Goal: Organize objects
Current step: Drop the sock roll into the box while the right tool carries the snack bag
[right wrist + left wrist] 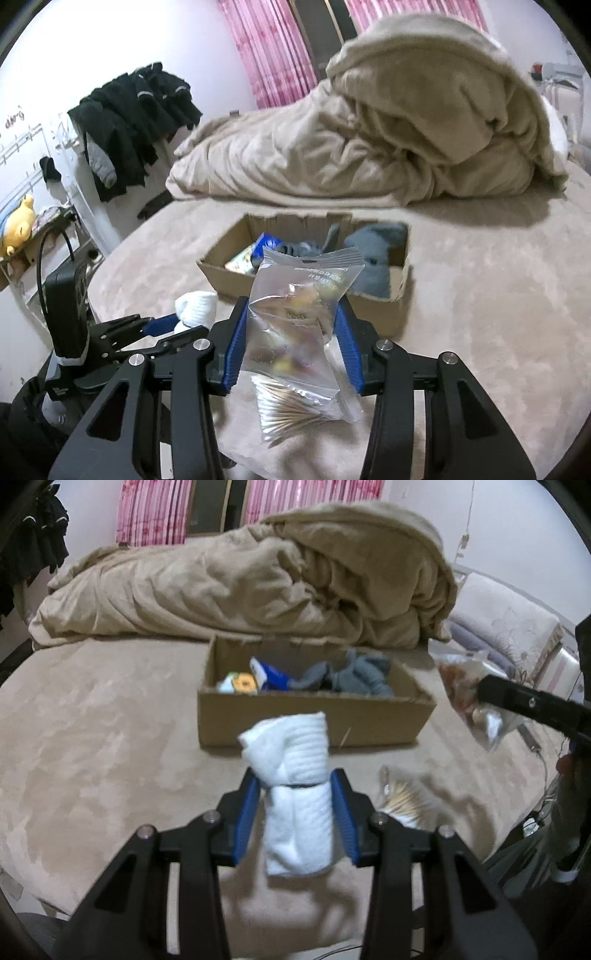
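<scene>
both fingers clamp upright items: white sock bundle (295,794), snack packet (295,317).

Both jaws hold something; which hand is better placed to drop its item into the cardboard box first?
Probably the left: its white sock roll is centred before the cardboard box, while the right's snack bag is off to the side.
</scene>
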`<move>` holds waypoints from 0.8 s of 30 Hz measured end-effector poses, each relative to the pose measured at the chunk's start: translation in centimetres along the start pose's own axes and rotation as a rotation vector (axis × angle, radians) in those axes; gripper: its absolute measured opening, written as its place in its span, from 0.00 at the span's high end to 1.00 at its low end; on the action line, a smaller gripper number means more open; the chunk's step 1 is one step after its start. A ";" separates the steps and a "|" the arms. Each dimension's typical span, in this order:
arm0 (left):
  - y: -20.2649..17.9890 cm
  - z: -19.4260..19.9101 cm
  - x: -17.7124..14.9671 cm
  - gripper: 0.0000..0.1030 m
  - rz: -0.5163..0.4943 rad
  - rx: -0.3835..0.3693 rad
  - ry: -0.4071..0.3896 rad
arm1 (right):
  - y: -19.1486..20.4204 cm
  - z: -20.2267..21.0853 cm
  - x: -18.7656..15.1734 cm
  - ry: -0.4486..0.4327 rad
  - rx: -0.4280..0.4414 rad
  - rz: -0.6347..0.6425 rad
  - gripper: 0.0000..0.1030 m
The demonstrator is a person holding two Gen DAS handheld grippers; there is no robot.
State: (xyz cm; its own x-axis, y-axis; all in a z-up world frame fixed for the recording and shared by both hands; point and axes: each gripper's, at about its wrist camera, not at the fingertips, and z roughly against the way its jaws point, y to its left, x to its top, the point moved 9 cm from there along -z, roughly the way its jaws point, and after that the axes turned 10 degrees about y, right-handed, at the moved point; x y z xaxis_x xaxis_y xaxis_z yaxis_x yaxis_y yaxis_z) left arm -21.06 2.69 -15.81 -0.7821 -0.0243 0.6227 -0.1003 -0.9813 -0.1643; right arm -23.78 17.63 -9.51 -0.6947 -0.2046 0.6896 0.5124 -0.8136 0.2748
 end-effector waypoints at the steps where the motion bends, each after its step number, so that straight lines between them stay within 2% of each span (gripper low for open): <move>1: 0.0 0.7 0.3 0.61 0.003 -0.006 -0.009 | 0.2 0.6 0.2 -0.009 -0.008 0.005 0.54; 10: -0.9 6.4 3.9 0.61 -0.022 -0.035 -0.127 | 0.5 4.9 3.2 -0.095 -0.043 0.036 0.54; 14: -1.0 5.5 4.0 0.61 -0.056 -0.030 -0.103 | 0.0 6.0 5.0 -0.126 -0.063 0.044 0.54; 17: -1.8 2.1 1.3 0.53 -0.125 -0.046 0.018 | -0.3 6.2 5.6 -0.139 -0.067 0.045 0.54; 18: -1.8 0.5 0.0 0.43 -0.123 -0.056 0.062 | -0.5 6.0 5.6 -0.136 -0.066 0.040 0.54; 20: -1.6 -2.6 -3.1 0.32 -0.053 -0.092 0.166 | -0.9 5.1 5.0 -0.118 -0.058 0.020 0.54; 21: -1.4 -4.6 -5.3 0.31 0.001 -0.106 0.234 | -1.1 4.6 4.5 -0.106 -0.051 0.007 0.54; 22: -1.3 -5.6 -6.4 0.31 0.015 -0.085 0.245 | -1.4 4.0 4.0 -0.093 -0.050 -0.002 0.54; 24: -1.6 -6.0 -7.5 0.31 -0.039 0.005 0.132 | -1.8 3.2 3.1 -0.076 -0.046 -0.022 0.54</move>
State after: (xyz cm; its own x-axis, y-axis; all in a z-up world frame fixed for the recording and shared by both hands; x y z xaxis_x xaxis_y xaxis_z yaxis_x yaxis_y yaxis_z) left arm -18.75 5.62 -24.79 -0.8515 0.0392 0.5228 -0.1296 -0.9820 -0.1373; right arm -25.19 20.18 -5.69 -0.6646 -0.1457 0.7329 0.4720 -0.8422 0.2606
